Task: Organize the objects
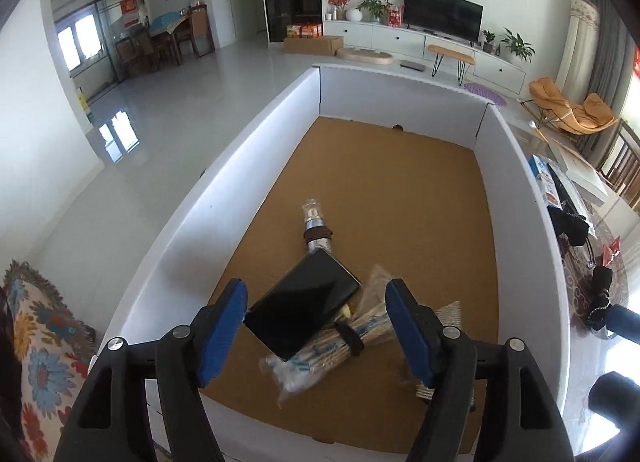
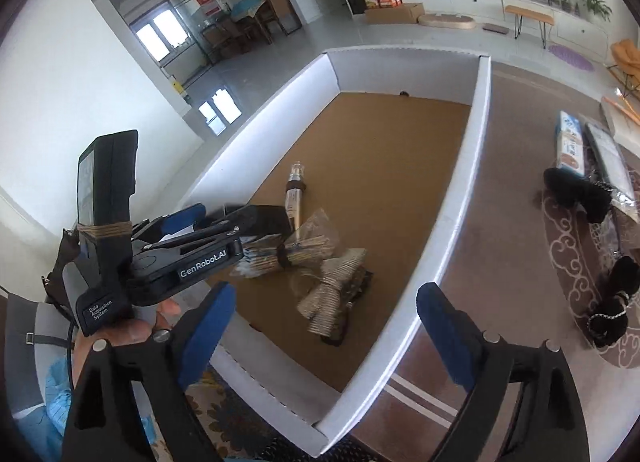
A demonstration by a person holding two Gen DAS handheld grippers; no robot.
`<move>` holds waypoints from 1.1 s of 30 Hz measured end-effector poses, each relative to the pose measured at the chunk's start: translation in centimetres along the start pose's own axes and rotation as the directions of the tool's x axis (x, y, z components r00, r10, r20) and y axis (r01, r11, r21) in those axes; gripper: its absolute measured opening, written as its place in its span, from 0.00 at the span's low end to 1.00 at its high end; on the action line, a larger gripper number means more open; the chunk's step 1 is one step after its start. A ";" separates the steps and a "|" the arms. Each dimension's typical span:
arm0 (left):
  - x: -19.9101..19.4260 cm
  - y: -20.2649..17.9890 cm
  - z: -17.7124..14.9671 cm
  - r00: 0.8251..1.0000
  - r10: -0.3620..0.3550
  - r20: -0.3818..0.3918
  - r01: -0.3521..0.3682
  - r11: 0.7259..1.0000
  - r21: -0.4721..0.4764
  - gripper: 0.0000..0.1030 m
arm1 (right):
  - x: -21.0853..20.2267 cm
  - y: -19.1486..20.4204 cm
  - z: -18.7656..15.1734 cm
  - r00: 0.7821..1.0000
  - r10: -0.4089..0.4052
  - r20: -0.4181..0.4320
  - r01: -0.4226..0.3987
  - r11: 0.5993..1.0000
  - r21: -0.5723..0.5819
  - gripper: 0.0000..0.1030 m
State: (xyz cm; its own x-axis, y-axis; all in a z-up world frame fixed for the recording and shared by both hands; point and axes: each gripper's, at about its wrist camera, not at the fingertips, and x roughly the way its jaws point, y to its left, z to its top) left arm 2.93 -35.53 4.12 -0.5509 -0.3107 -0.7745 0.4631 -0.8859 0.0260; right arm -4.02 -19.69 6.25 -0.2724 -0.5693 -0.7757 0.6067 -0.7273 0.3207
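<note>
A white-walled box (image 1: 276,110) with a brown floor holds a black flat case (image 1: 304,302), a bottle-like tube (image 1: 316,230), and wrapped stick bundles (image 1: 340,346). My left gripper (image 1: 316,326) is open, its blue pads on either side of the black case and just above it. In the right wrist view the left gripper (image 2: 224,222) reaches into the box (image 2: 476,142) from the left. The stick bundle (image 2: 288,254), another tied bundle (image 2: 336,294) and the tube (image 2: 294,194) lie there. My right gripper (image 2: 324,322) is open and empty above the box's near right corner.
On the table right of the box lie black pouches (image 2: 576,190) (image 2: 612,302), a blue-and-white packet (image 2: 568,142) and a long wrapped package (image 2: 612,158). A floral cloth (image 1: 44,350) lies left of the box. The living room lies beyond.
</note>
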 end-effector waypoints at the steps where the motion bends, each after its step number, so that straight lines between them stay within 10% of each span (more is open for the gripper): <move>1: -0.7 -0.9 0.0 0.999 -0.024 0.030 0.023 1.000 0.008 0.69 | -1.0 -0.7 -0.4 0.999 -0.037 0.034 0.037 0.999 0.007 0.91; 7: -6.8 -9.5 -0.6 0.948 -0.282 0.148 0.255 0.951 0.177 0.86 | -7.5 -10.6 -3.4 0.916 -0.338 0.214 0.299 0.934 0.198 1.00; 15: -8.1 -23.4 -5.8 0.828 -0.557 -0.060 0.540 0.764 0.352 1.00 | -10.6 -26.8 -13.1 0.768 -0.640 0.027 0.550 0.680 0.485 1.00; 22: -1.4 -29.1 -11.2 0.916 -0.375 -0.138 0.397 0.814 0.425 1.00 | -10.7 -31.0 -17.7 0.750 -0.661 -0.038 0.581 0.629 0.516 1.00; 25: 0.0 -29.5 -11.3 0.934 -0.338 -0.116 0.353 0.825 0.442 1.00 | -10.5 -31.7 -17.8 0.777 -0.629 -0.019 0.544 0.656 0.523 1.00; 33: 3.6 -29.8 -10.2 0.942 -0.305 -0.139 0.335 0.847 0.413 1.00 | -9.7 -32.7 -17.4 0.767 -0.640 -0.037 0.558 0.638 0.531 1.00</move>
State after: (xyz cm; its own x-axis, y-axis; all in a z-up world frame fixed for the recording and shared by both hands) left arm -5.84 -6.74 -5.90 -0.5642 0.0255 -0.8253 -0.0789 -0.9966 0.0232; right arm -8.24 16.28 -6.18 -0.5701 0.0428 -0.8205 -0.1613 -0.9850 0.0606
